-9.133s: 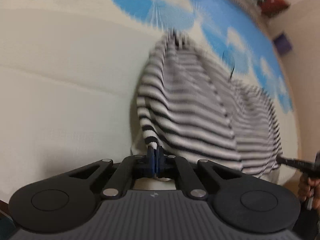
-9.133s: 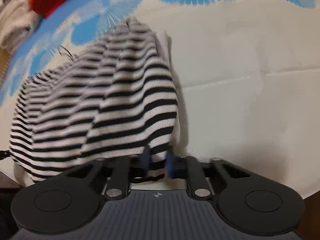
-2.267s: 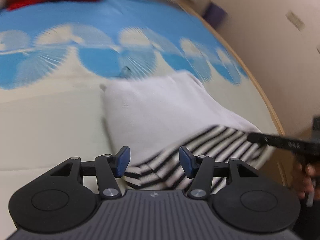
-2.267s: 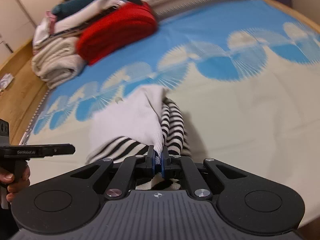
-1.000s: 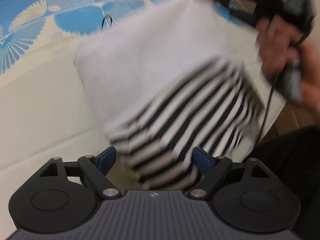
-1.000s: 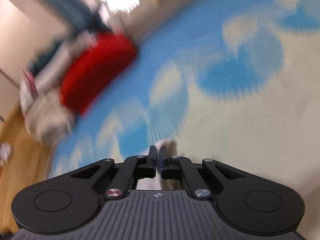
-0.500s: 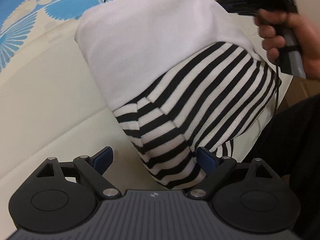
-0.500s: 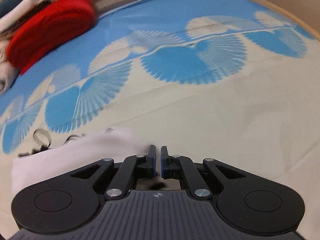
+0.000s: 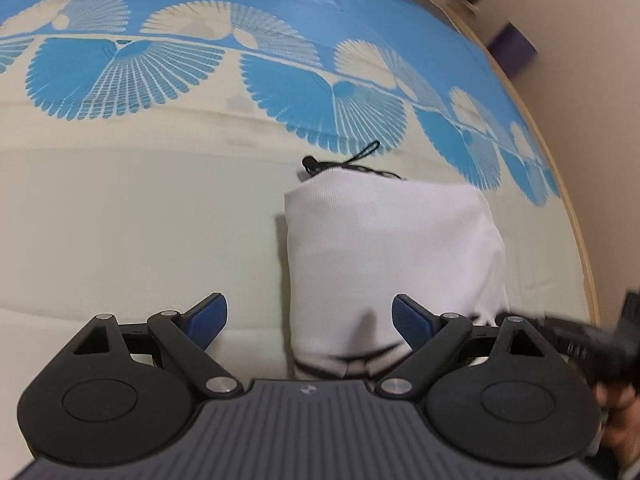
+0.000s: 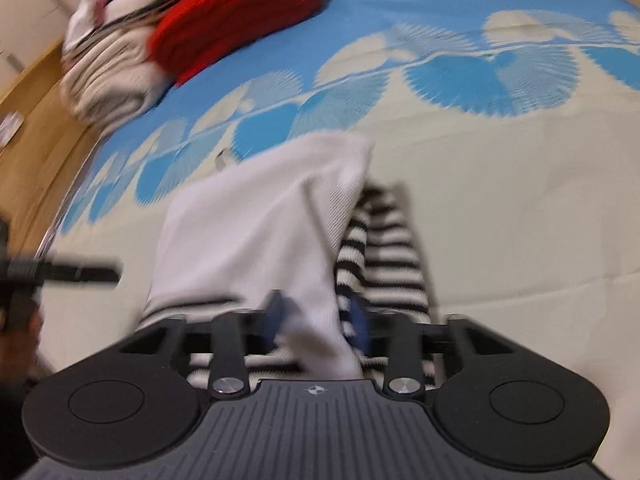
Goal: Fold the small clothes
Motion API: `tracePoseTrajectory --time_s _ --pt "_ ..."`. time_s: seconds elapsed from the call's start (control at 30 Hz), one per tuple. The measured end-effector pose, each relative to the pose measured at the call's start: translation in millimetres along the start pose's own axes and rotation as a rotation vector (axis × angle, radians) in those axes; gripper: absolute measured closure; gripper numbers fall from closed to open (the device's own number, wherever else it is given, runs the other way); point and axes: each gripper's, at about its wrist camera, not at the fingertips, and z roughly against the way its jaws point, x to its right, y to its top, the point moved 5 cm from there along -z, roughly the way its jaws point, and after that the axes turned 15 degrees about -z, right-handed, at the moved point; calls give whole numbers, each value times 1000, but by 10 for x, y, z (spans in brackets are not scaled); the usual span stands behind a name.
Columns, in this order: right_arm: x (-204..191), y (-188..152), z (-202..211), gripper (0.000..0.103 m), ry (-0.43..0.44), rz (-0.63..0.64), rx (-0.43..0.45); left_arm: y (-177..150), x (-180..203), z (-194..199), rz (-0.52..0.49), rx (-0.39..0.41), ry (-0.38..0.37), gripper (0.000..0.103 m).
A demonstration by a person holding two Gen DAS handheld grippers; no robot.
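The folded garment [image 9: 394, 256] is lying on the cream part of the patterned bed cover [image 9: 140, 208], near the cover's edge, with its white inner face turned up and its black-and-white stripes showing only along the near hem. A thin black cord [image 9: 344, 162] is protruding from the far edge of the garment. The left gripper [image 9: 310, 318] is hovering over the near end of the garment with its jaws standing wide apart; the blue pads [image 9: 208, 314] are gripping nothing, and one pad is sitting over bare cover while the other is sitting over the white fabric. In the right wrist view, which is blurred, the right gripper [image 10: 318, 322] is positioned at the near hem of the garment [image 10: 256, 232] with a fold of white cloth lying between its pads; the jaws are showing a visible gap there, and whether the pads are pressing on the cloth cannot be told. A striped portion is lying exposed beside the white layer. A stack of folded clothes [image 10: 180, 36], topped by a red item, is resting well apart at the far corner.
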Motion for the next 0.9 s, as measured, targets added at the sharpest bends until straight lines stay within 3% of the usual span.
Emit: tracePoseTrajectory --time_s 0.07,0.2,0.27,0.33,0.4,0.47,0.57,0.63,0.7,0.77,0.9 --pt "-7 -15 90 101 3 30 11 35 63 -54 17 -3 -4 10" --pt "357 62 219 102 -39 -166 11 64 156 -211 38 -15 -33 10" --pt "373 -42 99 101 -122 -88 -45 77 210 -293 33 -30 -43 10" --pt "305 -74 70 99 -150 -24 -46 67 217 -388 51 -46 -47 10" --pt "250 -25 146 84 -160 -23 10 64 216 -445 73 -50 -56 10" --pt "198 36 322 63 -81 -60 81 72 212 -484 92 -47 -73 10" --pt "135 -21 348 46 -1 -20 48 78 162 -556 126 -49 -86 10" --pt "177 -201 143 40 -71 34 -90 61 122 -613 156 -43 -110 10" --pt "312 -395 -72 39 -217 129 -207 28 84 -694 196 -58 -136 10" --pt "323 -325 -36 36 -230 136 -166 19 64 -739 212 -45 -148 9" --pt "291 5 185 34 -93 -23 18 29 25 -833 232 -40 -176 8"
